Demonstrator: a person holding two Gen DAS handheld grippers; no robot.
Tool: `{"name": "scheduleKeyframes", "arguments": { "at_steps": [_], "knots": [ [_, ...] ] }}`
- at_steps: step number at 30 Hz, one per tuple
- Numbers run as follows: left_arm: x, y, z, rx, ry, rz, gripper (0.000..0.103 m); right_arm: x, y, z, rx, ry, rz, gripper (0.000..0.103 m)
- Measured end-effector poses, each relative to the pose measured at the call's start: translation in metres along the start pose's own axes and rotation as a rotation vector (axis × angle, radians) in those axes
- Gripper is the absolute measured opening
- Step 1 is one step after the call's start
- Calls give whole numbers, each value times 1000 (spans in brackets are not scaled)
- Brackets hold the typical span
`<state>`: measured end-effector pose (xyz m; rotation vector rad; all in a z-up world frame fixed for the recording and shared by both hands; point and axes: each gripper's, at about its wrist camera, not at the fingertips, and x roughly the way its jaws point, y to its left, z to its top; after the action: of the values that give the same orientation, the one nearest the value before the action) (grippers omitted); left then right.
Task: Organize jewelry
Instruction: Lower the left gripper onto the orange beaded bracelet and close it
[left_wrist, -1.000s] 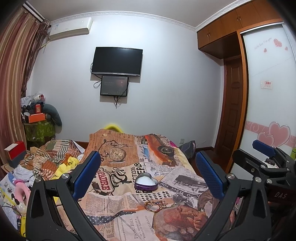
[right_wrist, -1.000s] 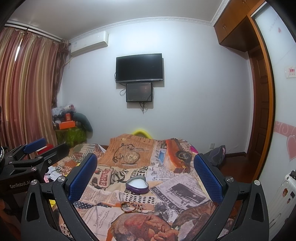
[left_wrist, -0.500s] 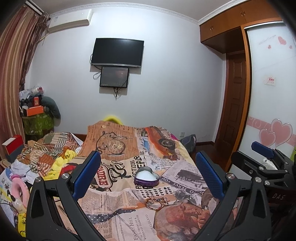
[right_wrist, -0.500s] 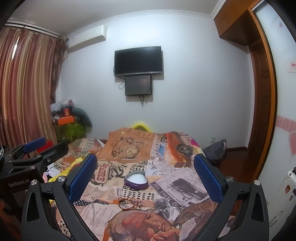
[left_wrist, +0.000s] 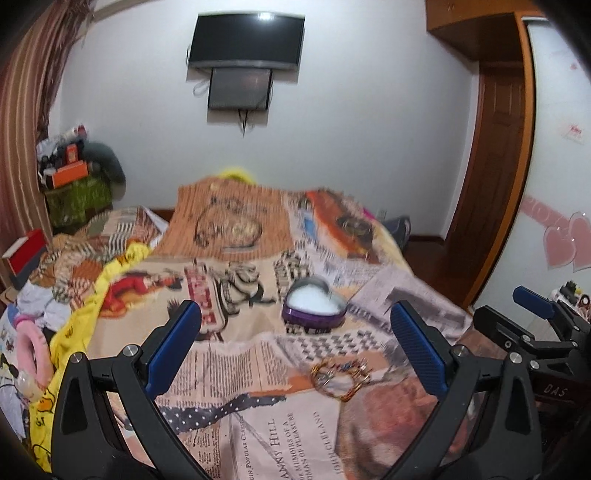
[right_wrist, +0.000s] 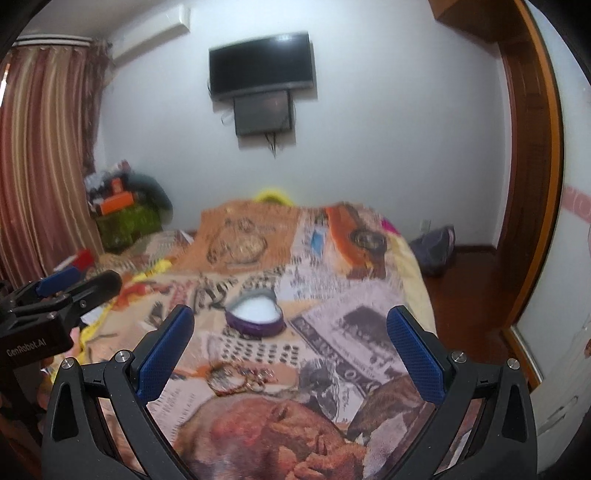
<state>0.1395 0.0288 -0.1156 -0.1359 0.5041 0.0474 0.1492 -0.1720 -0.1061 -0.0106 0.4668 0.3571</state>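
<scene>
both tools are held above the near end of a bed covered in a newspaper-print blanket. the left tool is seen with its blue-padded jaws spread wide and nothing between them; the right tool is likewise spread wide and empty. in the left wrist view the right tool is seen at the right edge, and in the right wrist view the left tool appears at the left edge.

a small tangle of jewelry, made up of gold-coloured bangles and some beaded pieces, is laid flat on the blanket near the tools, between the jaw lines in both views. the single pieces cannot be told apart because of blur. just beyond it, farther up the bed, a heart-shaped purple box is set open with a white lining showing; it is also seen in the right wrist view. the box and the jewelry are near each other but not touching.

on the far wall a dark television is mounted, with a smaller screen directly beneath it. striped curtains are hung at the left, and a wooden door is set at the right. to the left of the bed a heap of clothes and yellow fabric is spread, and a pile of boxes and bags is stacked in the far left corner. both views are somewhat blurred.
</scene>
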Motion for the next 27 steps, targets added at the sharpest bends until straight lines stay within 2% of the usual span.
{"name": "scheduleKeyframes", "arguments": {
  "at_steps": [3,5,7,9,11,15,18,20,25,27],
  "knots": [
    [24,6,-10,-1,67,7,98,19,-7,-11,3,56,-15,103],
    [36,8,-16,0,105,22,91,31,-12,-19,8,95,-20,103],
    [51,11,-22,-7,156,22,89,42,-17,-26,16,134,-17,103],
    [65,14,-31,-16,205,14,82,51,-21,-32,27,166,-1,102],
    [78,15,-39,-13,255,14,74,58,-23,-36,32,197,18,96],
    [91,10,-52,-3,314,-26,70,75,-20,-43,23,251,63,85],
    [96,5,-57,16,329,-43,67,86,-16,-48,16,283,110,75],
    [100,2,-59,26,337,-69,53,93,-13,-50,13,303,141,68],
    [111,-2,-59,50,356,-95,37,108,-7,-52,2,342,188,56],
    [115,-1,-55,49,359,-119,35,112,-6,-52,-3,355,201,52]
  ]
}}
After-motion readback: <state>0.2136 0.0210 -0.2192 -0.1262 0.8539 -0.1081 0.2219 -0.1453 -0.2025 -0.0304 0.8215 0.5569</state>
